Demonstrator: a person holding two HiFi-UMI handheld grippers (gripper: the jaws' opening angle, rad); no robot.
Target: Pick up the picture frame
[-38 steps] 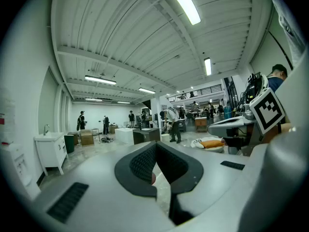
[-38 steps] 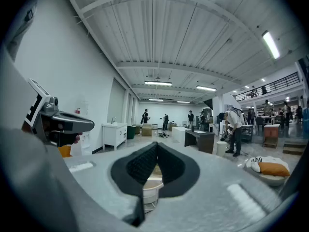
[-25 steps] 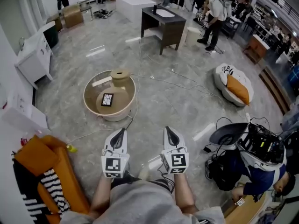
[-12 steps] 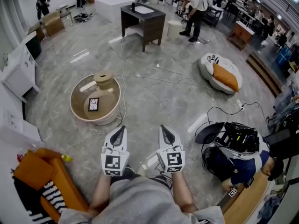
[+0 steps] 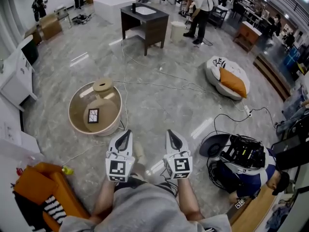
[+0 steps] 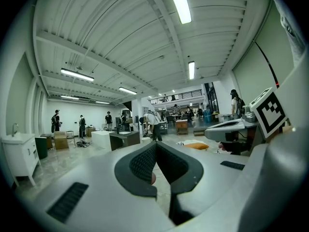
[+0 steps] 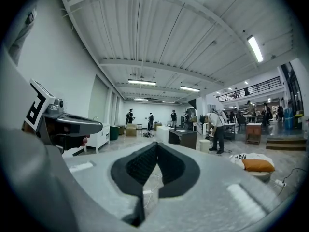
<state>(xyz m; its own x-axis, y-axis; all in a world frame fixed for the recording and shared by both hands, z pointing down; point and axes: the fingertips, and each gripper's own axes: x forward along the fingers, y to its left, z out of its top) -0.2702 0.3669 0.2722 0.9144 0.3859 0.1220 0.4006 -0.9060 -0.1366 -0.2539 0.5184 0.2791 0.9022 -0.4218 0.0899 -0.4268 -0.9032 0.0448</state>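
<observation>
both the left gripper [image 5: 124, 135] and the right gripper [image 5: 172, 135] are closed tip to tip with nothing in them, held side by side. well apart, ahead and to the left, the picture frame [image 5: 93, 115] lies flat in a round beige basin [image 5: 76, 125]. its long axis runs away from the person, toward a tan vase [image 5: 103, 87].

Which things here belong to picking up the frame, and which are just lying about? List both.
For the job:
- frame
- round table it lies on
- left gripper and right gripper, jaws shut, empty

Lying about:
- vase
- desk
- beanbag
- orange sofa
</observation>
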